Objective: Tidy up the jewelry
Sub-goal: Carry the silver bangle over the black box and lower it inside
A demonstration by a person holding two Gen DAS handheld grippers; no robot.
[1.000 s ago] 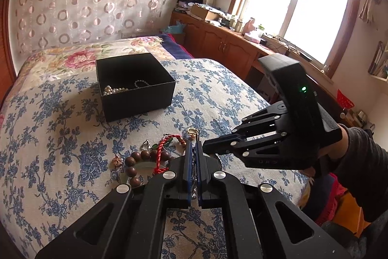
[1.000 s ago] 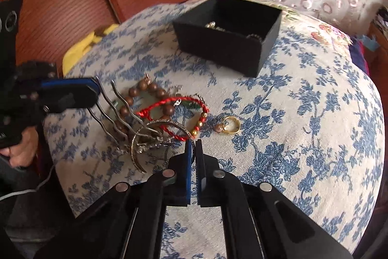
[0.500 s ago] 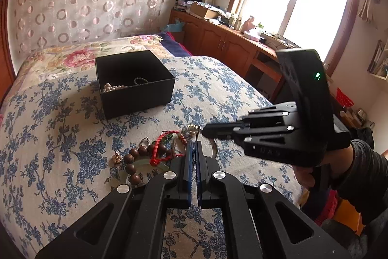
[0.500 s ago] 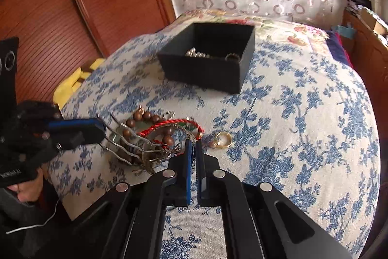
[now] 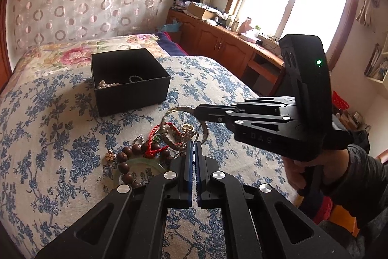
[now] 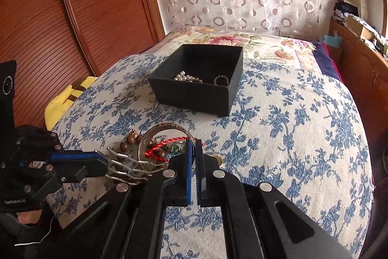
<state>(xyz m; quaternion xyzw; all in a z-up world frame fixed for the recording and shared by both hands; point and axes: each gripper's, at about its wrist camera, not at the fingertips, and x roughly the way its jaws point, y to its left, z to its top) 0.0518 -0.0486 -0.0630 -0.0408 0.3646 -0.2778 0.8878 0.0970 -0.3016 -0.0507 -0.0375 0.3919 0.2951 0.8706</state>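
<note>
Covering the bed, a blue-flowered bedspread (image 6: 291, 128) bears a black box (image 6: 194, 94).

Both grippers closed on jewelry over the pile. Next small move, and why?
Probably lift the right gripper straight up a little with the silver bangle. The bangle looks threaded with the red cord, while the left gripper pins the hair comb. A short lift should free it before carrying it to the black box.

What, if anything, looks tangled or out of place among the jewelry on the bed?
The loose pieces are tangled in one heap, not separate. The right tongs pinch a silver bangle that the red cord seems to loop through, and the hair comb in the left tongs has its prongs poked into the same heap.
</note>
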